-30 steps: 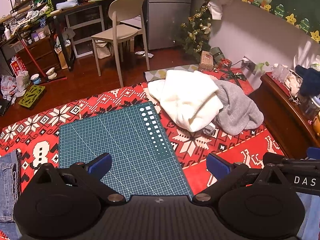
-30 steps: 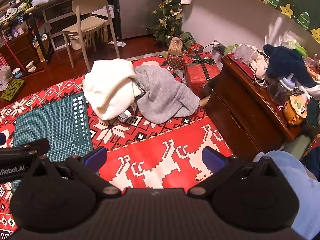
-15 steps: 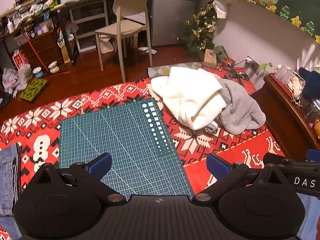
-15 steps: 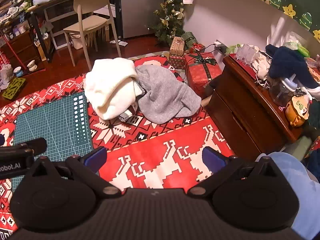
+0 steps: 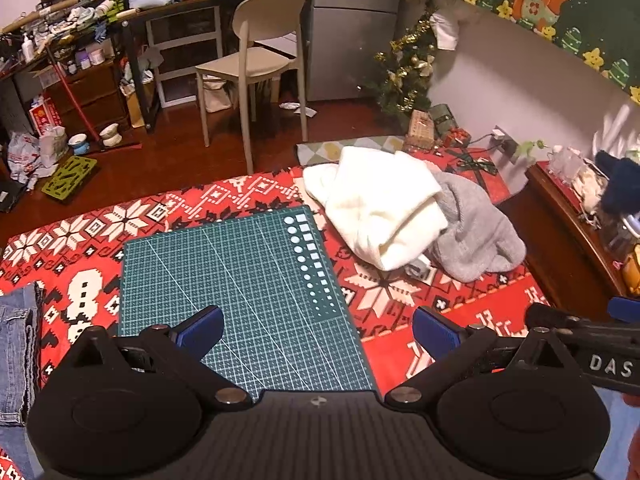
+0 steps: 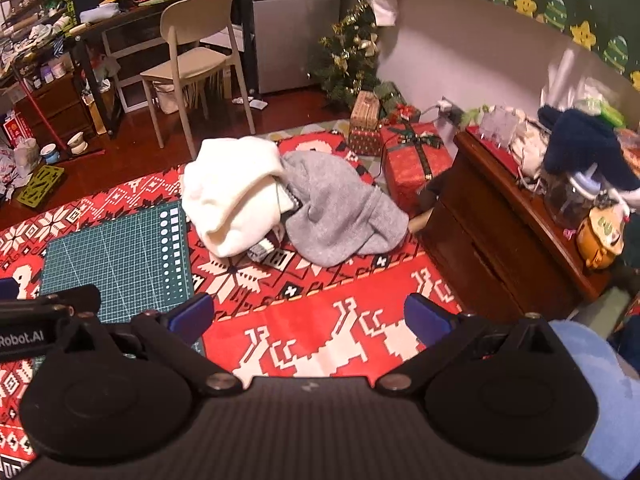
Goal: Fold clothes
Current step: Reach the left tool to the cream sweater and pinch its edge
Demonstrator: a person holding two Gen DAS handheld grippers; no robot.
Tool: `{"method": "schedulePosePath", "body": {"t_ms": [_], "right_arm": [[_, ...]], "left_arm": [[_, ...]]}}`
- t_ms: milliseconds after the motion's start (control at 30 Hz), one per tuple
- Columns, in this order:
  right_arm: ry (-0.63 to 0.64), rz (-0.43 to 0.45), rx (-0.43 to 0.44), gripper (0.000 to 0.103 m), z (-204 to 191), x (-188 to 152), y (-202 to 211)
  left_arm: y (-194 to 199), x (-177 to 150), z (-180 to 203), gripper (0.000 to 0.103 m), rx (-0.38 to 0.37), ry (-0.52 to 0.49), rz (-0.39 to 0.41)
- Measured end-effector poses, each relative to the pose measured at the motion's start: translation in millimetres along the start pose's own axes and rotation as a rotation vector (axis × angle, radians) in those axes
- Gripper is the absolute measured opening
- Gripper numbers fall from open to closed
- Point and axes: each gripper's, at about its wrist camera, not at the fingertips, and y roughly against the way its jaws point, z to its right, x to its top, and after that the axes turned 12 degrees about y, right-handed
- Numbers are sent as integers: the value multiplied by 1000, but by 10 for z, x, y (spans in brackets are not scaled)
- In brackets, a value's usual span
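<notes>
A crumpled white garment lies on a grey garment at the far right of the red patterned cloth. A green cutting mat lies in the middle, bare. Folded blue jeans lie at the left edge. My left gripper is open and empty above the mat's near edge. My right gripper is open and empty above the red cloth, near side of the pile.
A dark wooden cabinet with clutter on top stands at the right. Wrapped gift boxes and a small Christmas tree stand behind the pile. A beige chair and a desk stand on the wood floor beyond.
Both views have tilted or risen slightly, so the clothes pile and mat sit a little lower in frame. Both grippers stay open and empty. The clothes have not moved.
</notes>
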Motion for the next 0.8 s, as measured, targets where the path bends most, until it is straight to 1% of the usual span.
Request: {"method": "schedulePosePath", "body": {"t_ms": [100, 133, 167, 233, 333, 467, 533, 633, 733, 800], "right_arm": [[25, 23, -8, 102, -9, 5, -2], [33, 31, -5, 102, -9, 5, -12], [47, 39, 8, 102, -9, 9, -32], [63, 48, 34, 102, -2, 24, -93], [57, 49, 64, 102, 21, 58, -222], [56, 60, 99, 102, 45, 105, -381], [82, 78, 104, 102, 28, 124, -435], [129, 96, 111, 102, -32, 124, -522], [80, 126, 123, 102, -7, 95, -614], [39, 146, 117, 102, 18, 77, -692]], "left_arm": [[-78, 44, -12, 101, 5, 22, -19], [-112, 56, -31, 101, 1, 49, -22], [-137, 62, -55, 101, 5, 71, -18], [-205, 69, -99, 101, 35, 111, 12], [-314, 63, -140, 101, 48, 119, 55], [-443, 21, -170, 101, 4, 86, 98], [-525, 7, -172, 101, 11, 77, 92], [-671, -1, -150, 102, 22, 45, 54], [-811, -22, -182, 101, 1, 59, 37], [-901, -37, -188, 101, -6, 77, 42]]}}
